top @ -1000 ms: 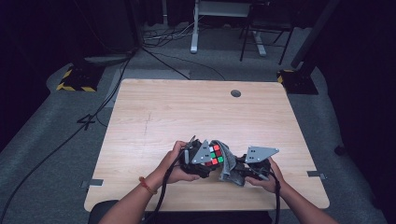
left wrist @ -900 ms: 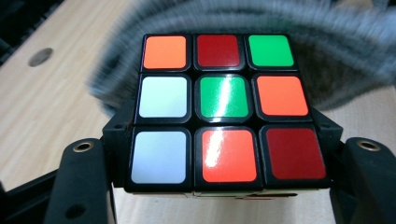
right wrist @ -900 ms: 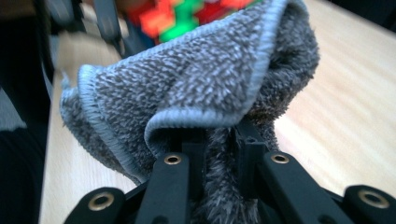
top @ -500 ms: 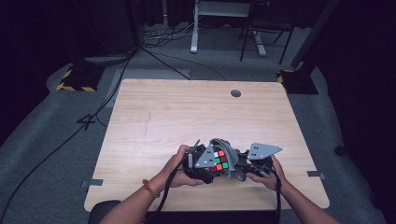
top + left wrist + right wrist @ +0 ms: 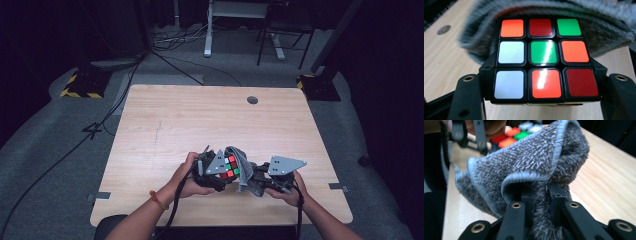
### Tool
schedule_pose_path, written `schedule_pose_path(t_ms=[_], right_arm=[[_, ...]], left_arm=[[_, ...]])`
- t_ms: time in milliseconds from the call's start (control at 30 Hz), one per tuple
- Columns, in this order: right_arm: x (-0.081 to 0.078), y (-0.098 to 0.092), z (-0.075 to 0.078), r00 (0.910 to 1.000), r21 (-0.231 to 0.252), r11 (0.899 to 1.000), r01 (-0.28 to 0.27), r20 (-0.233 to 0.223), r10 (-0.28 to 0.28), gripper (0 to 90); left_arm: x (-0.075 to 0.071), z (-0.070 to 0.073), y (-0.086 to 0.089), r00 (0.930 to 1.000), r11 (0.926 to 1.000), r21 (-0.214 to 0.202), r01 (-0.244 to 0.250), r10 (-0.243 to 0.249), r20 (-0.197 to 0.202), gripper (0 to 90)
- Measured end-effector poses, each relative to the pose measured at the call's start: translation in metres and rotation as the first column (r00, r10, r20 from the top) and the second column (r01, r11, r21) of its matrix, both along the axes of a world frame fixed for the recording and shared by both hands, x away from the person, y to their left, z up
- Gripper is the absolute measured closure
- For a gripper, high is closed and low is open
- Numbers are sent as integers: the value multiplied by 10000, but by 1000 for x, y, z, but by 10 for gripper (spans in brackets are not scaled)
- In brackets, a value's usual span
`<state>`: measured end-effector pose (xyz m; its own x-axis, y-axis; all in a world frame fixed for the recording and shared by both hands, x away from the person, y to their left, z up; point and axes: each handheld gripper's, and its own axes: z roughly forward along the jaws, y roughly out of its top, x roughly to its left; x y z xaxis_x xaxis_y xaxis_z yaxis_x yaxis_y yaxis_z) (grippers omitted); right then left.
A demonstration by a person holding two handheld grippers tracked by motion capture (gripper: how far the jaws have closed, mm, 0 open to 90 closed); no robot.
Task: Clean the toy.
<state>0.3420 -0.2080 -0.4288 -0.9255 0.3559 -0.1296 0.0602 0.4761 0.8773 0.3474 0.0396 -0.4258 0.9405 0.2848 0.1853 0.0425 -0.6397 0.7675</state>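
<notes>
A colour-tiled puzzle cube (image 5: 229, 167) (image 5: 541, 60) sits clamped between the jaws of my left gripper (image 5: 218, 171) (image 5: 541, 100), which is shut on it near the table's front edge. One face with orange, red, green and white tiles looks into the left gripper view. A grey fluffy cloth (image 5: 243, 170) (image 5: 524, 170) is pinched in my right gripper (image 5: 260, 179) (image 5: 541, 202), shut on a fold of it. The cloth lies against the far side of the cube (image 5: 516, 133), draped over its top edge (image 5: 599, 27).
The light wooden table (image 5: 200, 120) has a round cable hole (image 5: 252, 100) at its far side. Behind the table stand a desk frame (image 5: 235, 30) and black-yellow floor blocks (image 5: 82, 85). Cables trail over the grey floor at the left.
Both hands with cube and cloth have shifted slightly right and together; the cloth now sits closer over the cube's far side.
</notes>
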Motion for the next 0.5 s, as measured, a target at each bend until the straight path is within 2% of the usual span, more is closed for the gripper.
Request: schedule_pose_path(t_ms=[100, 267, 400, 500], right_arm=[[4, -2, 1, 9998, 201, 9996, 175, -28, -175, 787], [9, -3, -4, 9990, -193, 9989, 431, -115, -434, 787], [11, -2, -12, 9984, -531, 9978, 402, -381, -422, 786], [11, -2, -16, 9966, -390, 9992, 47, -826, -79, 786]], left_arm=[[-5, -2, -6, 9995, 9994, 103, 316, -315, -46, 332], [-12, 0, -11, 9979, 9980, 61, 634, -635, 122, 332], [-14, 8, -6, 9978, 9979, -250, 589, -581, 330, 332], [-11, 12, -1, 9983, 9980, -419, 467, -451, 380, 331]])
